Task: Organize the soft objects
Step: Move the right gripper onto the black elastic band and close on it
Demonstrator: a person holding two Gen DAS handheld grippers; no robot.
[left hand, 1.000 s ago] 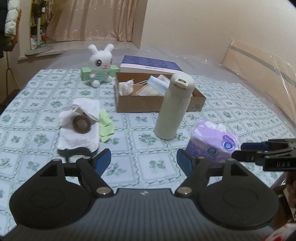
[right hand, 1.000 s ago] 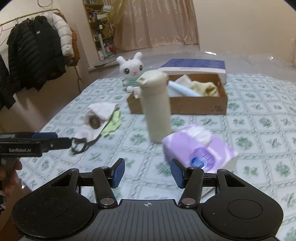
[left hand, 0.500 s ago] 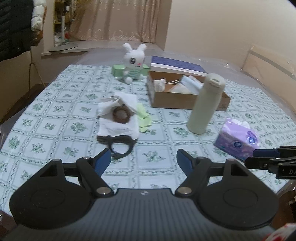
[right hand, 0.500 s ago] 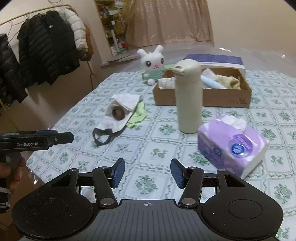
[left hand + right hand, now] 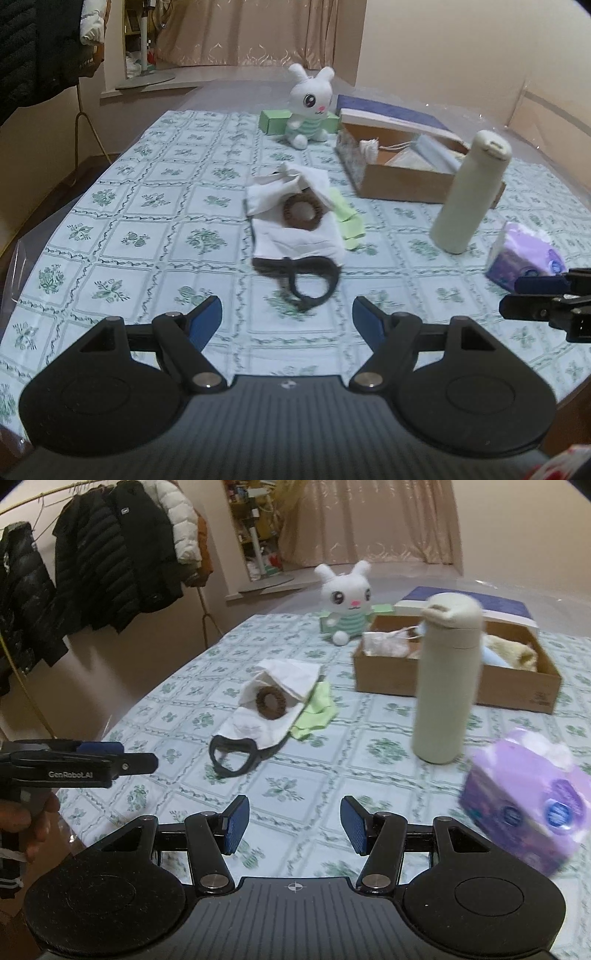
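A white cloth (image 5: 295,236) lies mid-table with a brown hair ring (image 5: 303,211) on it, a light green cloth (image 5: 347,221) at its right and a black band (image 5: 303,275) at its near edge. The same pile shows in the right wrist view: white cloth (image 5: 275,701), hair ring (image 5: 269,702), black band (image 5: 232,755). A white plush rabbit (image 5: 309,107) sits at the back. My left gripper (image 5: 287,319) is open and empty, just short of the black band. My right gripper (image 5: 294,825) is open and empty above the table's near part.
An open cardboard box (image 5: 402,182) holding soft items stands at the back right, with a blue book (image 5: 388,114) behind it. A cream bottle (image 5: 469,192) stands upright before the box. A purple tissue pack (image 5: 532,797) lies at the right. Coats (image 5: 110,550) hang at the left.
Both grippers have swung left and nearer to the cloth pile, which now sits ahead of the left gripper. Both stay open and empty. Nothing on the table has moved.
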